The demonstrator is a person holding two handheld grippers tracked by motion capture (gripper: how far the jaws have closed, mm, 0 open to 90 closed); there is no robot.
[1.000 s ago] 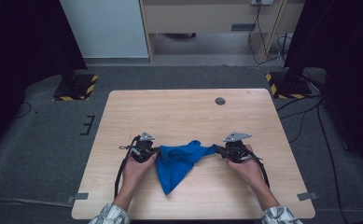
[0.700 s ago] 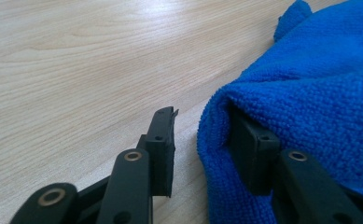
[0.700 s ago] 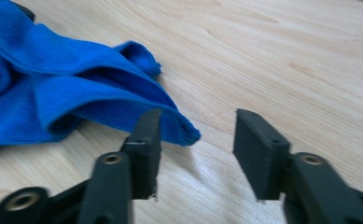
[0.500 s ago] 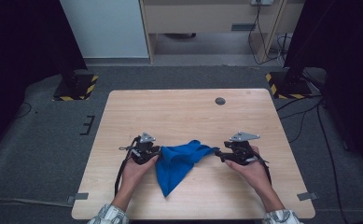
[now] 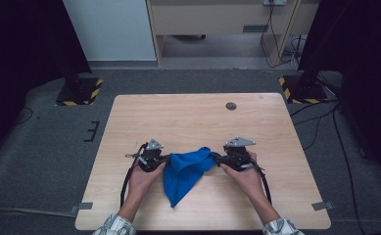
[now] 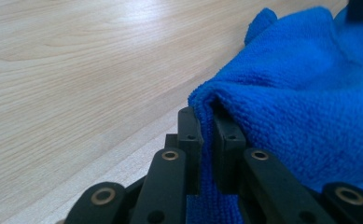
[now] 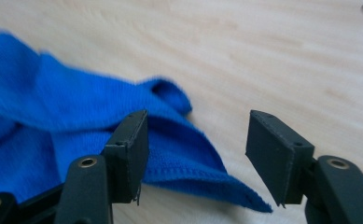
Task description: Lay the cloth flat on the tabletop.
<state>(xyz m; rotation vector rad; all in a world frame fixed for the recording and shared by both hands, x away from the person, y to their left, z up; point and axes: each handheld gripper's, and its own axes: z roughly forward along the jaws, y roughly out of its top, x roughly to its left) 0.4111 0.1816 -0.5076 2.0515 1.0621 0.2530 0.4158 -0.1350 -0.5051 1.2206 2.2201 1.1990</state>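
Cloth [image 5: 184,170] is lying bunched on the tabletop [image 5: 193,117] — left tongs [image 6: 206,135] are pinching its fold, having just been closing; right tongs [image 7: 195,154] are standing spread, cloth corner lying between them untouched.

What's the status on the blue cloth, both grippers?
Left gripper shut on blue microfibre cloth edge. Right gripper open, jaws just opened, cloth corner lying loose between them. Cloth bunched on wooden table. Nothing in the way.

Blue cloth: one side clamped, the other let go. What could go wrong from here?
1. The right gripper is open, its corner of the blue cloth lying loose on the table; a lift by the left gripper alone would likely let it sag or bunch.
2. The left gripper pinches only a folded edge, which may slip out.
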